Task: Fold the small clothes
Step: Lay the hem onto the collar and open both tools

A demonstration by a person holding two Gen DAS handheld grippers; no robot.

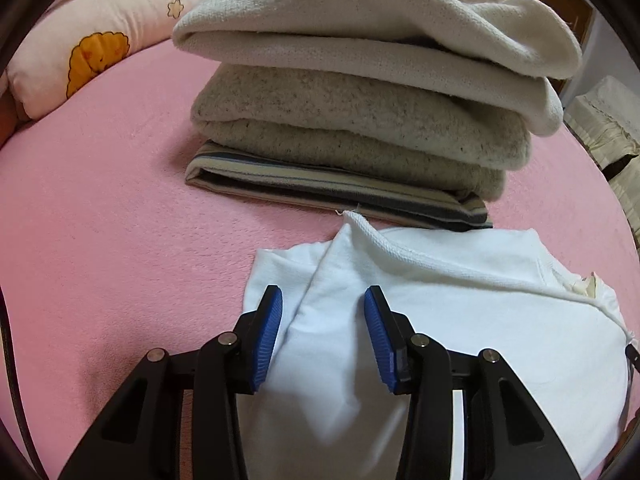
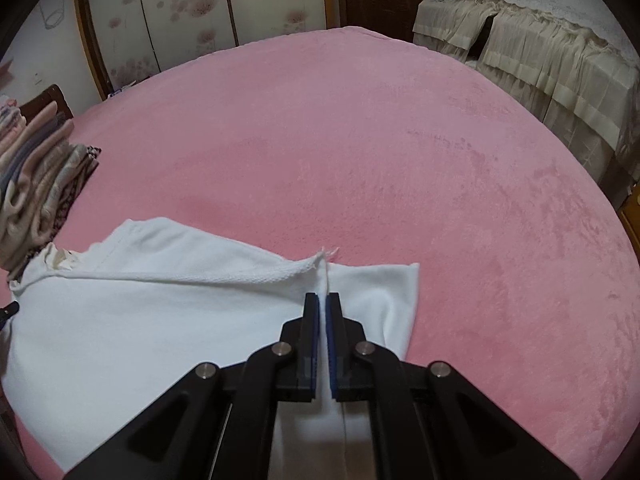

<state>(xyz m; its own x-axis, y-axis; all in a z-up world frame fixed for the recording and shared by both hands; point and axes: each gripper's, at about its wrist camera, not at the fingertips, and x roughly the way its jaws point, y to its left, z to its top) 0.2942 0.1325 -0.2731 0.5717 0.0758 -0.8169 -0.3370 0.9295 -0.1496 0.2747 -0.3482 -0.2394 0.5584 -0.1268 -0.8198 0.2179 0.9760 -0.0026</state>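
White garment (image 1: 460, 320) lies on the pink bed (image 2: 400, 160) near the folded stack (image 1: 352, 120), right hand-held gripper (image 2: 322, 300) pinching its fold, left hand-held gripper (image 1: 323, 300) spread open over it.

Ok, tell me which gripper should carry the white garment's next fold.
Right. The right gripper has its jaws shut on the white knit garment's raised edge, so it can likely pull it over. The left gripper is open, straddling a ridge of cloth.
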